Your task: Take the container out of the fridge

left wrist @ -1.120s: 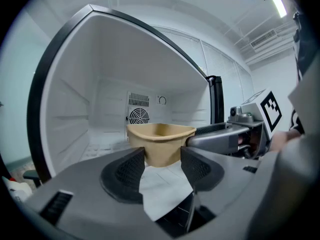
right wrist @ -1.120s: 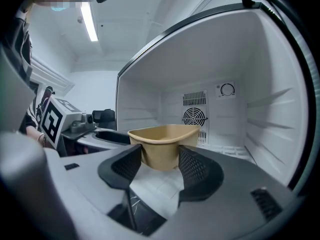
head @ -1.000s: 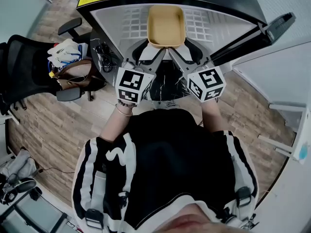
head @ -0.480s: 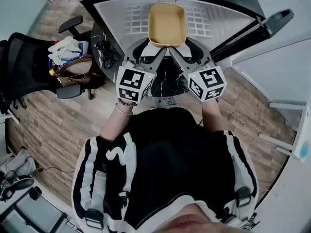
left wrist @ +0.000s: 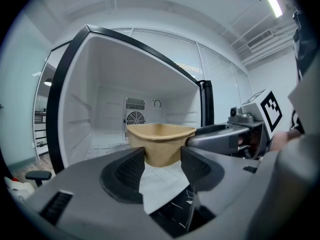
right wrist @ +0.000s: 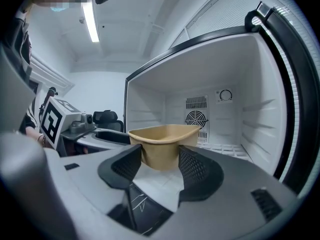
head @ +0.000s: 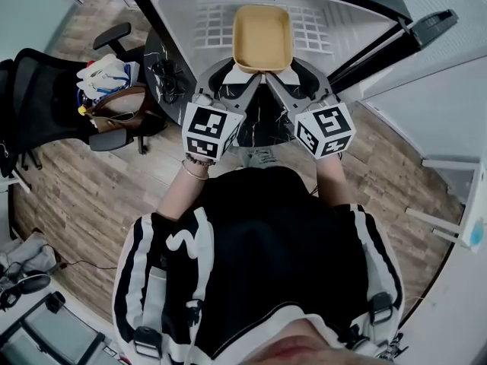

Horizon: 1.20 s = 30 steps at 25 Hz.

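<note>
Head view, top centre: left gripper [head: 243, 73] and right gripper [head: 280, 74] each clamped a near corner of the container [head: 262, 35] at the fridge [head: 335, 21] mouth; an uneven pull could tip it.

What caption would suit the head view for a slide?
Left claw and right claw hold a tan container at the open fridge.

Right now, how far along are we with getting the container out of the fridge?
Done: the fridge door is open, and the left gripper and right gripper are each shut on the near end of the container. In hand: both hold it at the opening. Left: it is over the wire shelf, not yet drawn clear.
</note>
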### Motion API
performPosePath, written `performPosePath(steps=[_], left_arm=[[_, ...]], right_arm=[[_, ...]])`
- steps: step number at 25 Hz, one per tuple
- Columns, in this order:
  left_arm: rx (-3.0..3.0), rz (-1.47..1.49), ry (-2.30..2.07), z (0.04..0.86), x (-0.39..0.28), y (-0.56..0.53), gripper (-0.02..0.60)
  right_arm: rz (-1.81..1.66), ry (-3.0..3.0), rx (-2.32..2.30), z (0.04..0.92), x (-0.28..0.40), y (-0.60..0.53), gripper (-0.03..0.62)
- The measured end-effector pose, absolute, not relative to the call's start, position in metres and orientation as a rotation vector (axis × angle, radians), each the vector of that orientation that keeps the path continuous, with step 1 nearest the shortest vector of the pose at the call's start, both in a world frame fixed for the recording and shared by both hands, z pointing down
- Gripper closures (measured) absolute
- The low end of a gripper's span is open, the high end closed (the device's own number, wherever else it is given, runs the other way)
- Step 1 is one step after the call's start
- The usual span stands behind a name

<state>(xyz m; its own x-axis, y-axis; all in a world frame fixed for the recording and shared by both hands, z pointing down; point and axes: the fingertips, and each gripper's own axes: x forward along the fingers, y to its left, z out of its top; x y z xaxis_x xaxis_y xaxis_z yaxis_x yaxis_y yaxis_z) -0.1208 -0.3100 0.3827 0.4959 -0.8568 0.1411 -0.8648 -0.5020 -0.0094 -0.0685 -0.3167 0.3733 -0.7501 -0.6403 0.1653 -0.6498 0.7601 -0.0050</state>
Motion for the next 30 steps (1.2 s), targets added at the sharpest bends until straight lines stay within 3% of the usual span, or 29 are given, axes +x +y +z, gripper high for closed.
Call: performPosePath(steps=[30], left_arm=[[2.678, 0.220, -1.530, 0.384, -0.116, -0.265, 0.353]], right_arm=[[0.091, -2.801, 1.039, 0.374, -0.064, -0.271, 0.367]])
